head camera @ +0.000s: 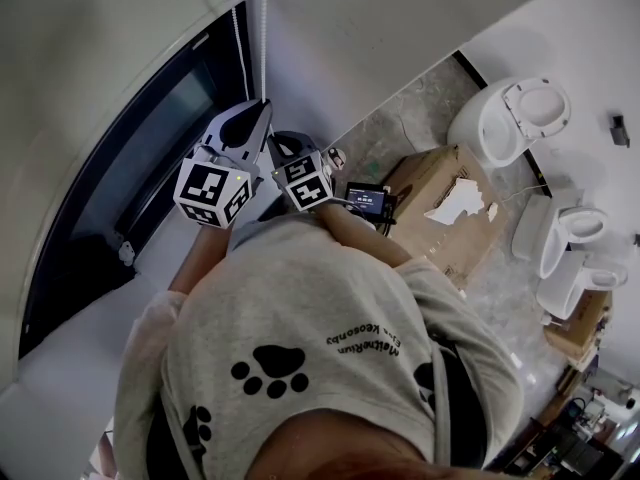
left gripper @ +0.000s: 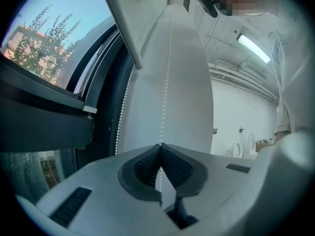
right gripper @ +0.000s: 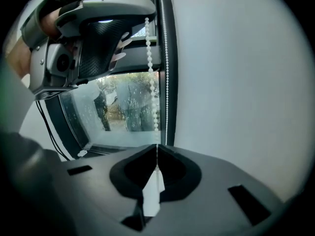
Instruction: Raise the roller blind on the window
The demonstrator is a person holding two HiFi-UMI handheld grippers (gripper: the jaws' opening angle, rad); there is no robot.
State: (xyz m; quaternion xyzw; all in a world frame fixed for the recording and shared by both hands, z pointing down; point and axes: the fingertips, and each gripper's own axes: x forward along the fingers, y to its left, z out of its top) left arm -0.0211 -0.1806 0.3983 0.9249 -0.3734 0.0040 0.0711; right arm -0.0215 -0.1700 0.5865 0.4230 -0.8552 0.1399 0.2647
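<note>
The white bead chain (head camera: 264,28) hangs beside the dark window (head camera: 130,158), just right of the roller blind (head camera: 90,48). My left gripper (head camera: 262,108) is the higher one. Its jaws are shut on one strand of the chain (left gripper: 165,82), which enters them at the left gripper (left gripper: 160,144). The second strand (left gripper: 123,112) hangs free by the frame, under the blind's bottom bar (left gripper: 123,28). My right gripper (head camera: 283,146) sits just below, and the right gripper (right gripper: 157,146) is shut on the same chain (right gripper: 152,82), with the left gripper's body (right gripper: 108,23) above it.
A torn cardboard box (head camera: 440,208) stands on the floor to my right, with a small screen device (head camera: 366,200) in front of it. White toilets (head camera: 510,118) (head camera: 570,233) stand along the far wall. The pale window sill (head camera: 70,348) runs below the glass.
</note>
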